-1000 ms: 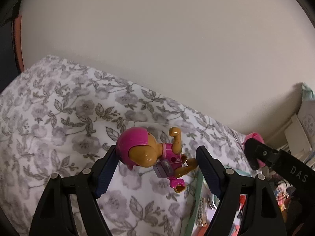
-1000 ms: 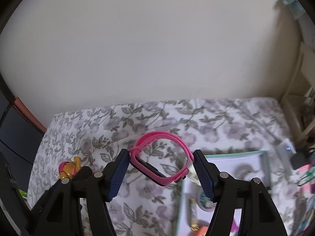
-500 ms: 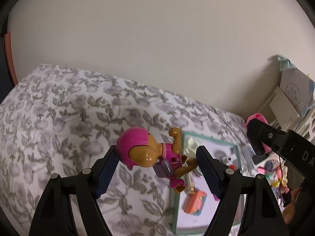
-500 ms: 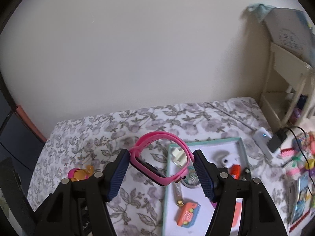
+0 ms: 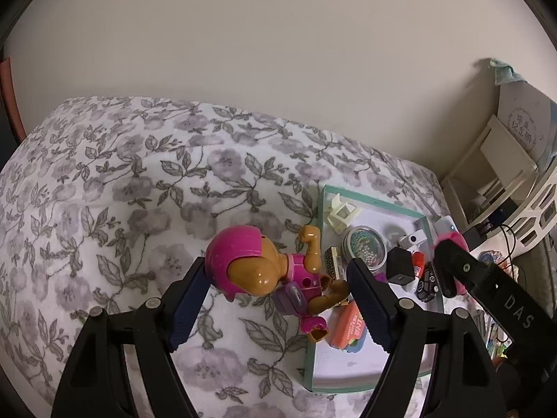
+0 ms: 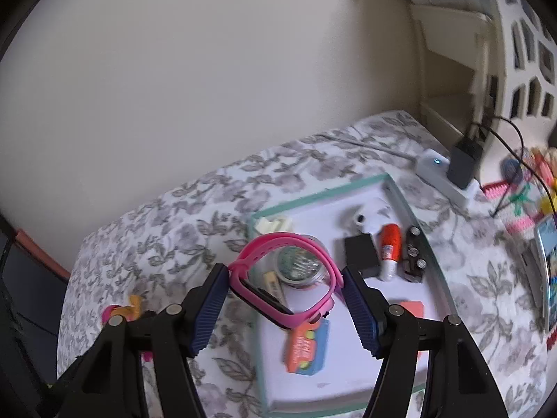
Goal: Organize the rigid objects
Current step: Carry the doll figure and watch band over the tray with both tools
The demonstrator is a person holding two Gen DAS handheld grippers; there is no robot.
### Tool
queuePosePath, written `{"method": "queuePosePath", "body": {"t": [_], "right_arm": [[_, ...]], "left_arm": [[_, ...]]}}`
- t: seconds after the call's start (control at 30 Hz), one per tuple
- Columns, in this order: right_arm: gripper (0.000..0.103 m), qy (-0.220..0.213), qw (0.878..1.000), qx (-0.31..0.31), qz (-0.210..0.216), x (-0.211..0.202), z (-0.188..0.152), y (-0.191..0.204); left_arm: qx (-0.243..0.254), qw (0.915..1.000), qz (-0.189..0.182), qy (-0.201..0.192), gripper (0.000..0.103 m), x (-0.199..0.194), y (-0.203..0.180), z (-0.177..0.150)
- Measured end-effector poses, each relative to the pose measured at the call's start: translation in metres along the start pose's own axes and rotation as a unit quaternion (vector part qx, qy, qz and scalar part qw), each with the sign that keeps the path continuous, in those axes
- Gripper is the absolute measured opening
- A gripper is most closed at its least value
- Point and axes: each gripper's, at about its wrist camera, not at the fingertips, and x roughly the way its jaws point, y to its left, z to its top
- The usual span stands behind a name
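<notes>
In the left wrist view my left tool [image 5: 275,291] was clamped on the toy pup figure [image 5: 268,275] at lower centre, one pad on its pink helmet and the other at its legs; I judged it light, hard, slick plastic with loose jointed limbs, best held across head and body, just left of the teal-rimmed tray [image 5: 369,385] on the floral bed [image 5: 104,181]. In the right wrist view my right tool [image 6: 283,308] pinched the pink watch [image 6: 282,278] across its strap loop, light but springy, over the tray [image 6: 313,196] holding a round tin [image 6: 299,264], a black block [image 6: 362,254], an orange-capped tube [image 6: 388,247], batteries [image 6: 414,254] and an orange-and-blue card [image 6: 306,348].
</notes>
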Motion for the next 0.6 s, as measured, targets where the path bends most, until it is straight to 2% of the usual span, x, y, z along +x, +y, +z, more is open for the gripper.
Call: {"method": "queuePosePath", "body": {"t": [0.3, 0.43, 0.6], "right_arm": [[0.069, 0.031, 0.997, 0.021, -0.061, 0.019, -0.009, -0.045], [0.069, 0.043, 0.993, 0.046, -0.099, 0.023, -0.011, -0.072], [0.07, 0.045, 0.988, 0.065, -0.13, 0.023, -0.011, -0.094]], "left_arm": [[0.023, 0.9987, -0.037, 0.028, 0.081, 0.021, -0.026, -0.009], [0.026, 0.9958, -0.072, 0.049, 0.081, 0.033, -0.039, -0.015], [0.054, 0.9931, -0.079, 0.068, 0.081, 0.046, -0.057, -0.024]]}}
